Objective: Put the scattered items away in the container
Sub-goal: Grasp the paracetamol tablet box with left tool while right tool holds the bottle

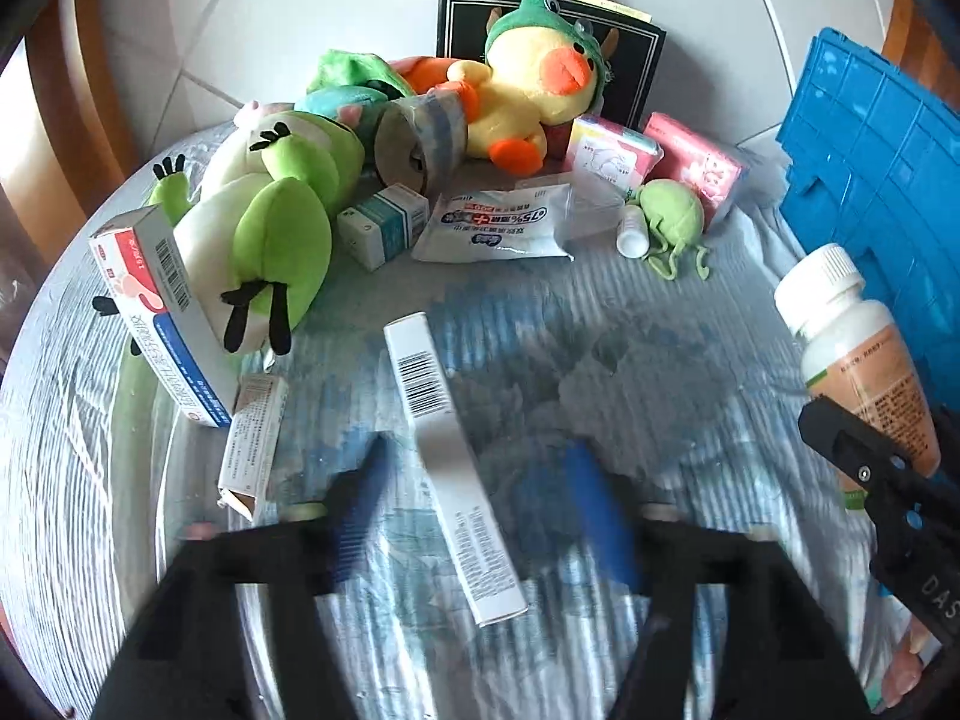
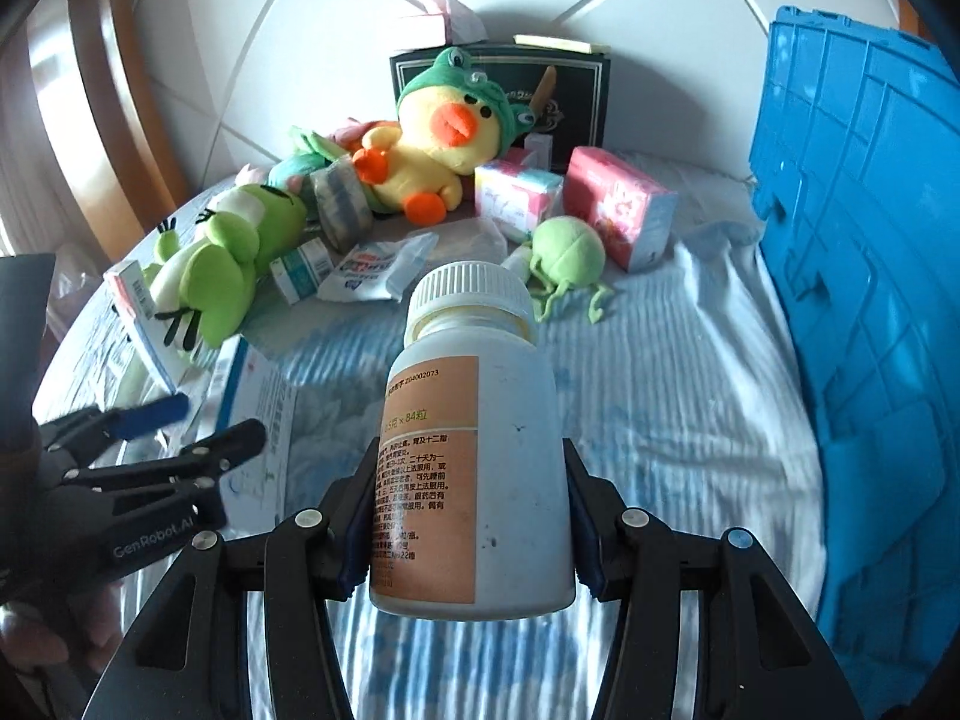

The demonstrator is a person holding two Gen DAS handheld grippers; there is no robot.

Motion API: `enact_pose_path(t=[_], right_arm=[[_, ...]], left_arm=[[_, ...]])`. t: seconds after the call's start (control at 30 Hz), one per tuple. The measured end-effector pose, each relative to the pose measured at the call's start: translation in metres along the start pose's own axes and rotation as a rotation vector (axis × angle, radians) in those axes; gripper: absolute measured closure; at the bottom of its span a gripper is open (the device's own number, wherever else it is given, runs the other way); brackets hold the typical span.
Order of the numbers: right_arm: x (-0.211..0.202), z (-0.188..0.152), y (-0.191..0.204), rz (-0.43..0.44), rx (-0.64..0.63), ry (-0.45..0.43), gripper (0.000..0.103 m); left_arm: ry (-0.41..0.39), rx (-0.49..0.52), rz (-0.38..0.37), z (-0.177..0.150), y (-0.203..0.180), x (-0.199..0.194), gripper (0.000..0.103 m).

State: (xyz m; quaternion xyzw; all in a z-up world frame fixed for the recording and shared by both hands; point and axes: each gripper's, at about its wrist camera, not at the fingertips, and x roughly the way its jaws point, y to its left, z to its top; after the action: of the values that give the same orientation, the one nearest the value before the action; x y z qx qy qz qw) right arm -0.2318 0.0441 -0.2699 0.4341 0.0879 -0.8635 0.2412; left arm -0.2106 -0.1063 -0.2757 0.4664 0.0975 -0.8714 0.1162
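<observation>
My right gripper (image 2: 468, 534) is shut on a white pill bottle (image 2: 474, 456) with an orange label, held above the blue-striped cloth; it also shows in the left wrist view (image 1: 858, 360). My left gripper (image 1: 480, 510) is open, its blue-padded fingers either side of a long white carton (image 1: 450, 462) lying on the cloth. It shows at the left of the right wrist view (image 2: 198, 420). The blue crate (image 2: 858, 276) stands at the right, also seen in the left wrist view (image 1: 876, 168).
Scattered items lie at the back: a yellow duck plush (image 1: 528, 102), a green frog plush (image 1: 264, 228), a wipes pouch (image 1: 492, 228), tissue packs (image 1: 696, 162), a small green plush (image 1: 672, 216), a tape roll (image 1: 420, 138), medicine boxes (image 1: 162, 312) and a black box (image 1: 630, 60).
</observation>
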Motion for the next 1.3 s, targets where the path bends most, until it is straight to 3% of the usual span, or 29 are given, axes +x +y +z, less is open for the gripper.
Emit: enact_pose_path(t=[0.07,0.17,0.27,0.5,0.53,0.57,0.77,0.8,0.87,0.9,0.93,1.03,1.17,1.23,1.3], right_arm=[[0.009,-0.008,0.004,0.015,0.001,0.017,0.051],[0.025,-0.018,0.008,0.029,-0.003,0.046,0.051],[0.04,-0.025,0.014,0.04,-0.011,0.07,0.051],[0.051,-0.022,0.026,0.054,-0.032,0.092,0.051],[0.051,-0.022,0.028,0.057,-0.036,0.093,0.051],[0.049,-0.02,0.03,0.057,-0.041,0.091,0.051],[0.034,-0.014,0.033,0.064,-0.033,0.092,0.051],[0.033,-0.014,0.033,0.064,-0.034,0.093,0.051],[0.032,-0.015,0.029,0.061,-0.025,0.096,0.051],[0.032,-0.016,0.027,0.06,-0.017,0.098,0.051],[0.033,-0.018,0.024,0.058,-0.007,0.101,0.051],[0.034,-0.021,0.012,0.043,0.02,0.109,0.051],[0.039,-0.023,-0.002,0.02,0.039,0.113,0.052],[0.044,-0.027,-0.006,0.013,0.045,0.124,0.052],[0.048,-0.031,-0.008,0.015,0.039,0.126,0.052]], left_arm=[[-0.002,0.008,0.013,-0.004,0.001,0.007,0.014],[0.06,-0.013,0.039,-0.013,0.008,0.031,0.014],[0.116,-0.058,-0.003,-0.028,0.018,0.05,0.02],[0.025,-0.048,0.006,-0.04,0.015,0.031,0.028],[-0.001,-0.041,0.022,-0.039,0.015,0.023,0.08],[-0.011,-0.036,0.026,-0.036,0.015,0.017,0.09],[0.077,-0.077,-0.032,-0.029,0.028,0.01,0.092],[0.092,-0.077,-0.051,-0.031,0.028,0.01,0.09],[0.106,-0.052,-0.074,-0.03,0.023,0.01,0.064],[0.094,-0.031,-0.074,-0.029,0.018,0.008,0.035],[0.071,-0.01,-0.068,-0.028,0.013,0.005,0.015],[0.05,0.033,-0.059,-0.022,0.001,0.01,0.013],[0.14,0.046,-0.077,-0.023,-0.007,0.043,0.013],[0.18,0.098,-0.035,-0.033,-0.016,0.062,0.012],[0.124,0.148,-0.01,-0.039,-0.025,0.063,0.013]])
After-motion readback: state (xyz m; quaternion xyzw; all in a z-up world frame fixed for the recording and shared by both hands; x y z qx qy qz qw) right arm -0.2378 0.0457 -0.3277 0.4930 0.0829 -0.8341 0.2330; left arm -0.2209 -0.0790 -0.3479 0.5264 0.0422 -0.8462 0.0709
